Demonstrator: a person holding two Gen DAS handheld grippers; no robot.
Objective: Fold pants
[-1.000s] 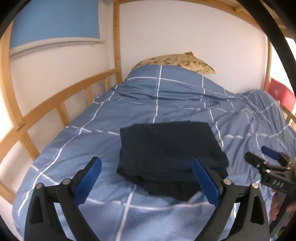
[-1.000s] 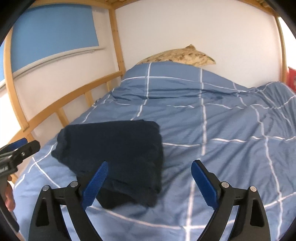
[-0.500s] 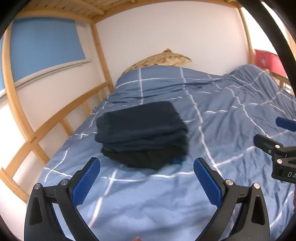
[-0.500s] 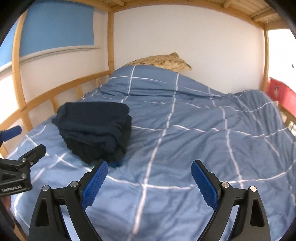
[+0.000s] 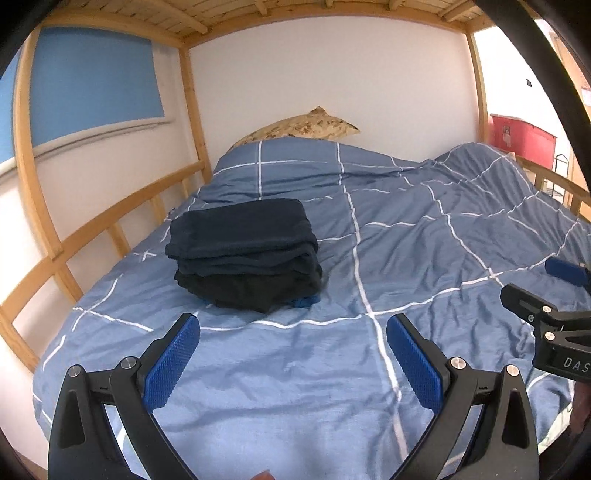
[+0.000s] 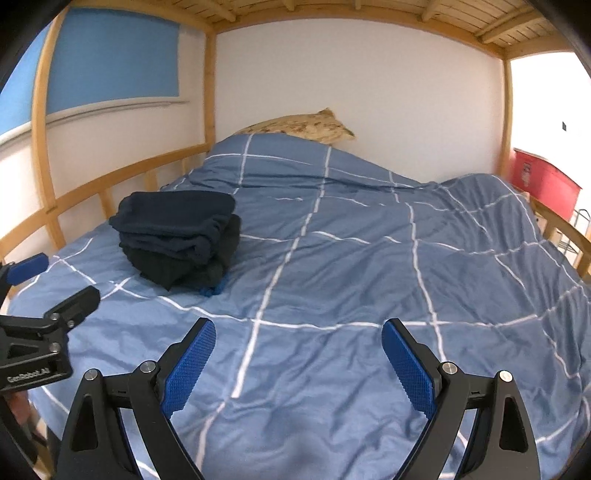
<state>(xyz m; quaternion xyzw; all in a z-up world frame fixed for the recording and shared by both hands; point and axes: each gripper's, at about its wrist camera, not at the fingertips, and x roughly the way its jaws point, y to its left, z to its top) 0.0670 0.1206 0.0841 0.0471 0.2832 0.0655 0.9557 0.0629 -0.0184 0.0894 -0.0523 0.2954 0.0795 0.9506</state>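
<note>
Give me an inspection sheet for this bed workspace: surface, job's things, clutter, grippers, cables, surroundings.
Surface: blue duvet with white grid lines, lightly wrinkled, bunched up at the far right.
Job's things: stack of dark folded pants on the duvet's left side near the wooden rail; a bit of blue cloth peeks out at its base.
Clutter: patterned pillow at the head of the bed.
Grippers: left gripper open, nothing between the jaws; right gripper open, nothing between the jaws; both clear of the stack.
Cables: nothing seen.
Surroundings: slatted wooden frame overhead, white wall, blue blind on the left, red bin beyond the right side.
</note>
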